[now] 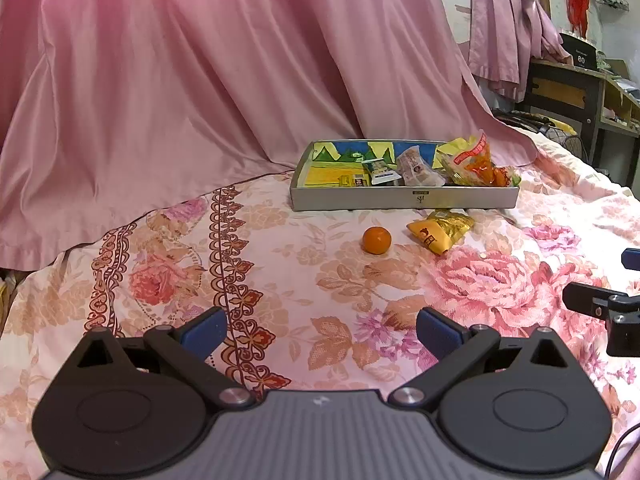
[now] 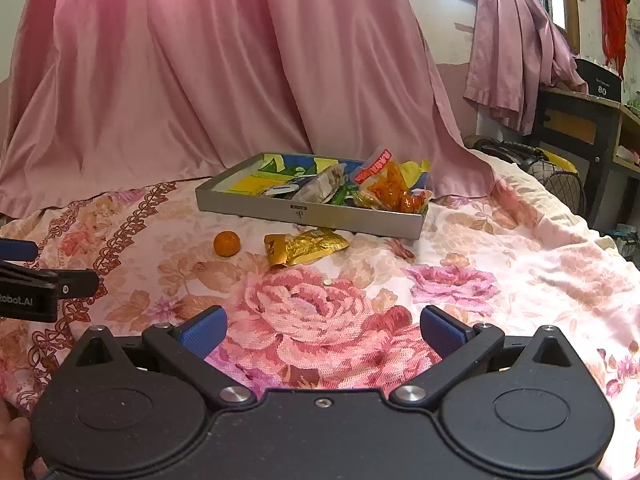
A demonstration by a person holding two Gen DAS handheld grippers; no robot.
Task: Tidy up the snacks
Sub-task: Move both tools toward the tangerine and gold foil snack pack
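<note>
A shallow grey tray lies on the floral bedspread and holds several snack packets, among them a red-orange packet. In front of the tray sit a small orange fruit and a gold-yellow snack bag. My left gripper hovers open well short of the fruit, nothing between its blue pads. My right gripper is open too, over a pink rose print, short of the gold bag. Each gripper shows at the edge of the other's view.
Pink drapery hangs behind the tray and spills onto the bedspread. A dark wooden cabinet and a wire basket stand beyond the bed's right edge. A hand shows at the lower left.
</note>
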